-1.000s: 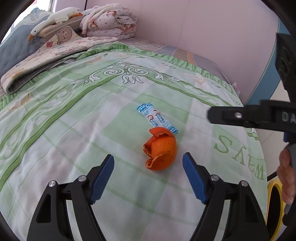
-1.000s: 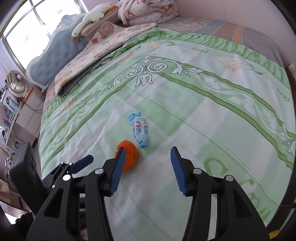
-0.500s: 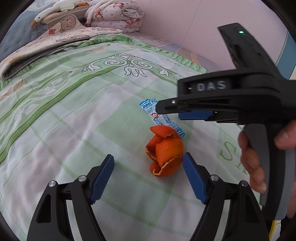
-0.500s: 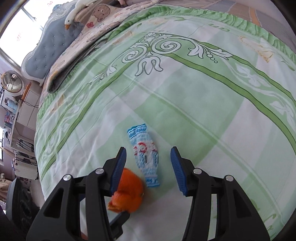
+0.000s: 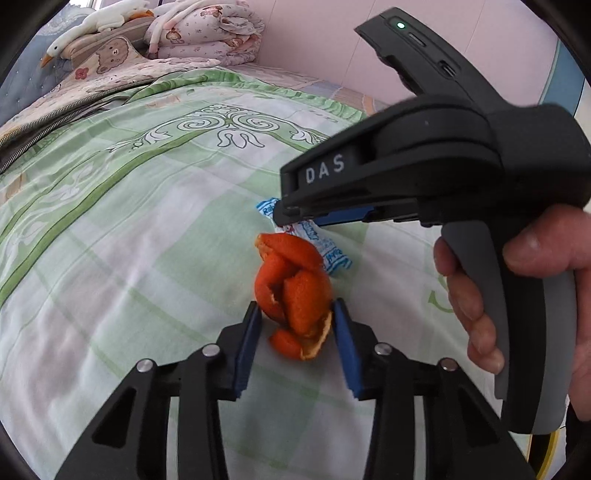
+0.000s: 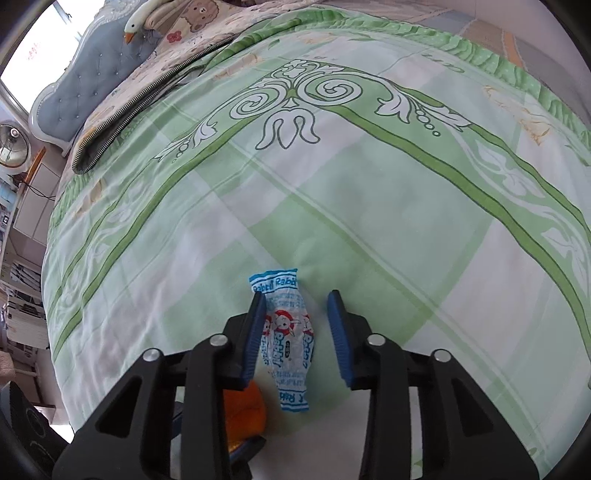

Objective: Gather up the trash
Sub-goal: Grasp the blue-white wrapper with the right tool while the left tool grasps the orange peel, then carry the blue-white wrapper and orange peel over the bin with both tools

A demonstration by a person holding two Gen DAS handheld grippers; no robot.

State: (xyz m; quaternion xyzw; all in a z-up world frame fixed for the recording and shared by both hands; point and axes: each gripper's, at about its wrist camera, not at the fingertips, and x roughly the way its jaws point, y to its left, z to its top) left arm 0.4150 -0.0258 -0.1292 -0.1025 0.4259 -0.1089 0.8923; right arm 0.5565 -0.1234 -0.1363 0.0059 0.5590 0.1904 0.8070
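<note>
An orange peel [image 5: 295,291] lies on the green bedspread [image 5: 129,229]. My left gripper [image 5: 297,314] has closed in around the peel, its blue pads touching the peel's sides. A blue-and-white candy wrapper [image 6: 288,339] lies just beyond the peel; it also shows in the left wrist view [image 5: 325,247]. My right gripper [image 6: 297,302] is half open and straddles the wrapper, the left pad touching its edge, the right pad apart from it. The peel shows under the right gripper's left finger [image 6: 245,413].
A folded quilt [image 5: 207,33], a patterned blanket [image 6: 155,66] and a plush goose [image 6: 147,14] lie at the head of the bed. A blue tufted headboard [image 6: 77,85] stands at the far left. A pink wall [image 5: 332,40] runs behind the bed.
My left gripper has closed from wide open onto the orange peel. My right gripper has moved down over the candy wrapper and its jaws have narrowed around it.
</note>
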